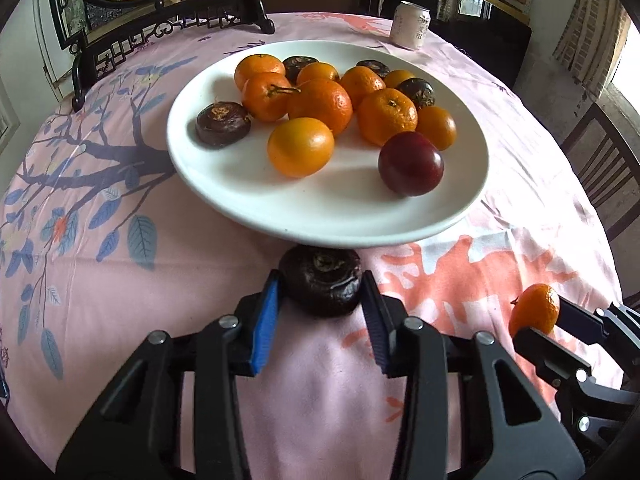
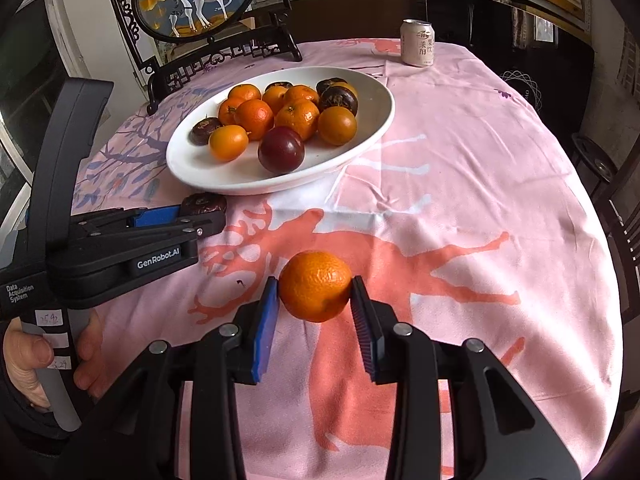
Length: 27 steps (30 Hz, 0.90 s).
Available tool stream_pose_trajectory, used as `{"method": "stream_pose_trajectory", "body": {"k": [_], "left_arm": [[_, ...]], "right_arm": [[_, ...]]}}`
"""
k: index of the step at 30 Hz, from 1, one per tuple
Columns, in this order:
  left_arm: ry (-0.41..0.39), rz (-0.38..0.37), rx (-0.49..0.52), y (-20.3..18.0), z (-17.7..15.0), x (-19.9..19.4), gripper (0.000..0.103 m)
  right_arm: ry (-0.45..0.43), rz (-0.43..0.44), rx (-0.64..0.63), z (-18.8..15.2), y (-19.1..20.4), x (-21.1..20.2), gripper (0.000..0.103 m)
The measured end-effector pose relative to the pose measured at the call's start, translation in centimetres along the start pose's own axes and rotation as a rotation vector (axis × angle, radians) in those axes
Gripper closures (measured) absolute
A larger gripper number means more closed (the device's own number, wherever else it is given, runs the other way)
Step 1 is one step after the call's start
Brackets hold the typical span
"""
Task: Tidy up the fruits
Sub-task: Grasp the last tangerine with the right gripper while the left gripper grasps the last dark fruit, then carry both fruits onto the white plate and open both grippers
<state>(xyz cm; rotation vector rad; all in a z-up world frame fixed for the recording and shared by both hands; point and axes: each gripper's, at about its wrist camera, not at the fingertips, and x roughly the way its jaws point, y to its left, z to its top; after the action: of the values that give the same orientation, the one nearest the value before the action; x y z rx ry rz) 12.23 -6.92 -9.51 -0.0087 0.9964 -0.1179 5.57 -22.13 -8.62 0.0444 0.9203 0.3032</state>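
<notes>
Left claw [image 1: 322,292] angled down, clamped dark brown wrinkled round fruit [image 1: 322,282] beside white ceramic plate [image 1: 332,220]; right claw [image 2: 315,294] gripped small orange mandarin [image 2: 315,286].

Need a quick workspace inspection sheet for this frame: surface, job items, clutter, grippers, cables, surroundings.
Surface: round table under a pink printed tablecloth, wrinkled.
Job's things: white plate holds oranges, several dark brown fruits and one dark red plum. One dark brown fruit lies on the cloth at the plate's near rim; one orange is off the plate.
Clutter: drink can upright at the far edge.
Grippers: left gripper shut on the dark brown fruit; right gripper shut on the orange. A hand holds the left gripper's handle.
Cables: nothing seen.
Surroundings: framed deer picture on a dark carved stand on the table's far side; dark chair to the right.
</notes>
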Motion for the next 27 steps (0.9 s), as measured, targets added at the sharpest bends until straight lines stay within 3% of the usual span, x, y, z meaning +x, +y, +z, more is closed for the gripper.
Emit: {"method": "stream_pose_trajectory", "body": {"k": [11, 17, 27], "left_arm": [[0.030, -0.109, -0.051, 2.8, -3.0, -3.1, 0.063], [-0.028, -0.133, -0.077, 4.9, -3.6, -6.5, 0.063], [-0.126, -0.162, -0.073, 6.4, -1.8, -10.5, 0.063]], "right_arm": [[0.035, -0.017, 0.017, 0.1, -0.2, 1.2, 0.066], [0.039, -0.043, 0.031, 0.7, 0.2, 1.6, 0.067], [-0.053, -0.023, -0.053, 3.6, 4.7, -2.6, 0.067]]}}
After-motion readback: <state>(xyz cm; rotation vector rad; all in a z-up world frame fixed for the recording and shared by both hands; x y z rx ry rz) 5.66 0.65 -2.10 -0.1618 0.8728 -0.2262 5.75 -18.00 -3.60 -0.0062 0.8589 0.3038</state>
